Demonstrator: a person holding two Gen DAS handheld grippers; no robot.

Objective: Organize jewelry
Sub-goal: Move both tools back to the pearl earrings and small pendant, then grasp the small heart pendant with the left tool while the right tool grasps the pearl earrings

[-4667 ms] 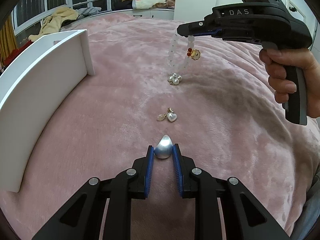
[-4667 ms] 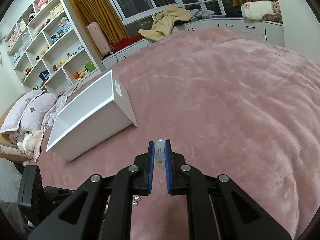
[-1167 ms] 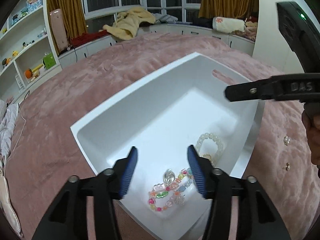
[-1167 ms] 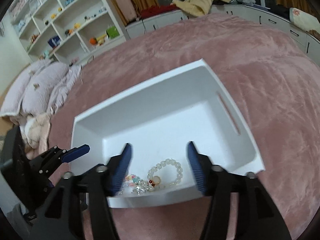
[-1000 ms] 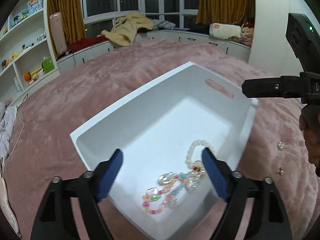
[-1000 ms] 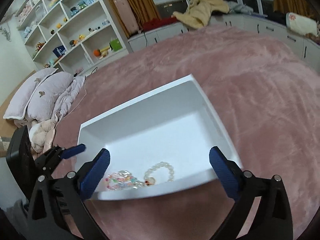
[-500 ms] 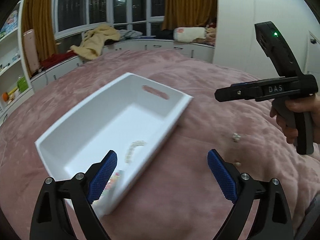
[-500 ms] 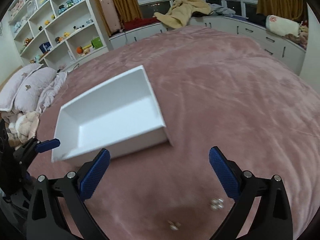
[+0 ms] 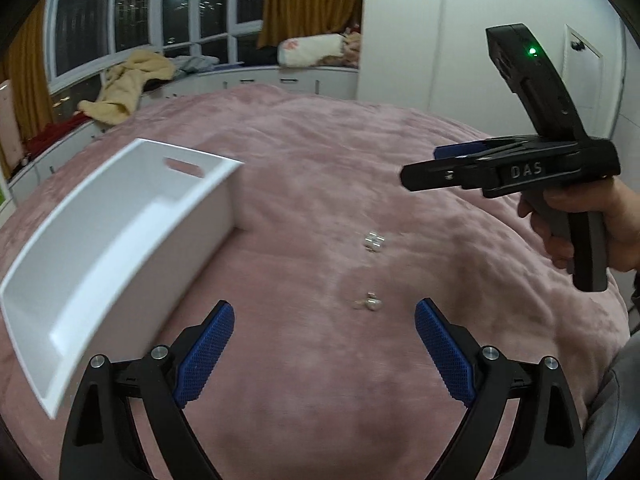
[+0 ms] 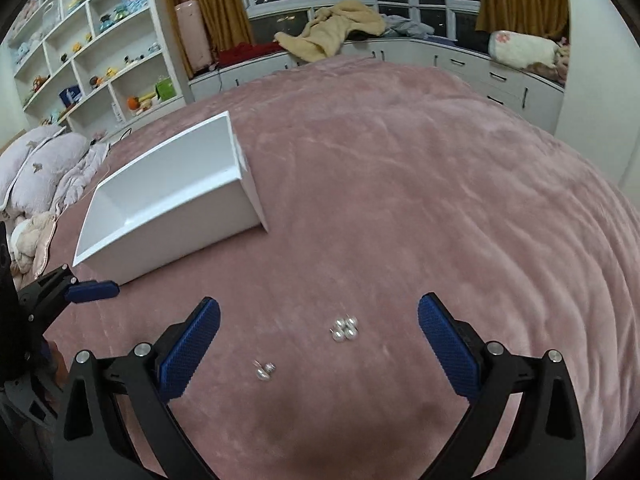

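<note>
A white box (image 9: 120,240) stands on the pink blanket at the left; it also shows in the right wrist view (image 10: 168,200). Its contents are hidden from here. A cluster of small pearl earrings (image 9: 373,241) (image 10: 345,329) lies on the blanket. A second small earring pair (image 9: 370,303) (image 10: 265,371) lies nearer me. My left gripper (image 9: 324,344) is open and empty above the blanket, just short of the nearer pair. My right gripper (image 10: 318,340) is open and empty, above the pearl cluster; it also shows in the left wrist view (image 9: 432,170).
The pink blanket (image 10: 420,200) covers the whole bed. Shelves (image 10: 92,60) with small items stand at the far left. Pillows (image 10: 36,168) lie at the left edge. Window-seat cabinets (image 10: 400,56) with clothes run along the back.
Both grippers have swung away from over the box to the right, toward the earrings on the blanket. The bracelets and silver piece lie in the box, now out of sight.
</note>
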